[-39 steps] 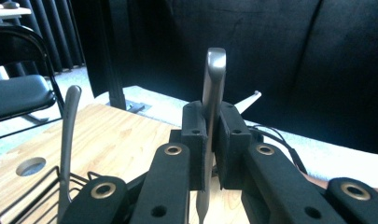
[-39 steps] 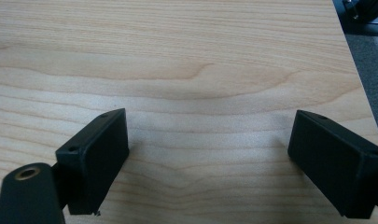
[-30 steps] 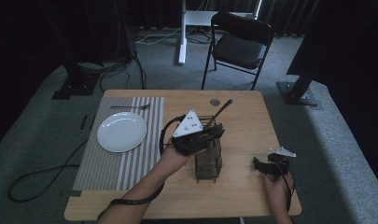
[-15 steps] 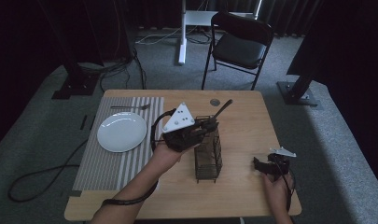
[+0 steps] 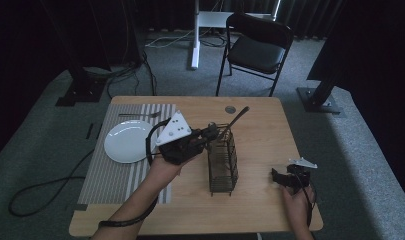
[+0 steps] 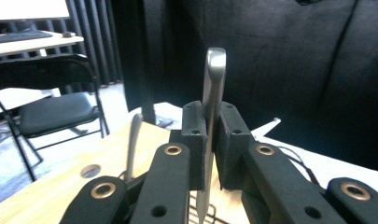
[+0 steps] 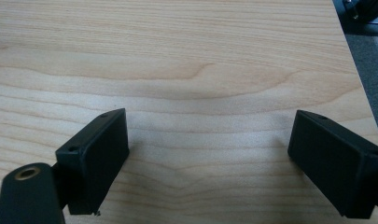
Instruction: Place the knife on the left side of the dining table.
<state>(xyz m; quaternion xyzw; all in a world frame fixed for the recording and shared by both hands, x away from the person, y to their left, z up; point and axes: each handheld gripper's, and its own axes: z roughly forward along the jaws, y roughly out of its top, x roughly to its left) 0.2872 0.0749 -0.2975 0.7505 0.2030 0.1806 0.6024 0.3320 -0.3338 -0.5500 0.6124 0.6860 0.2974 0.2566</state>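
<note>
Looking down from the high view: left gripper sits beside the rim of a black wire caddy on the wooden table; a dark-handled utensil leans out of it. Left gripper view: jaws pinch a flat, smooth metal knife, long axis upright, tip below toward the caddy. Right gripper view: right gripper spread over bare pale woodgrain.

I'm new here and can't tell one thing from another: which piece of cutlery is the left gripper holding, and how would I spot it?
Find the wooden table, then the black wire caddy at its middle. At the caddy's top, the left gripper is shut on a flat silver utensil handle. Unlike the dark-handled utensil leaning out of the caddy, this one is clamped between black pads.
</note>
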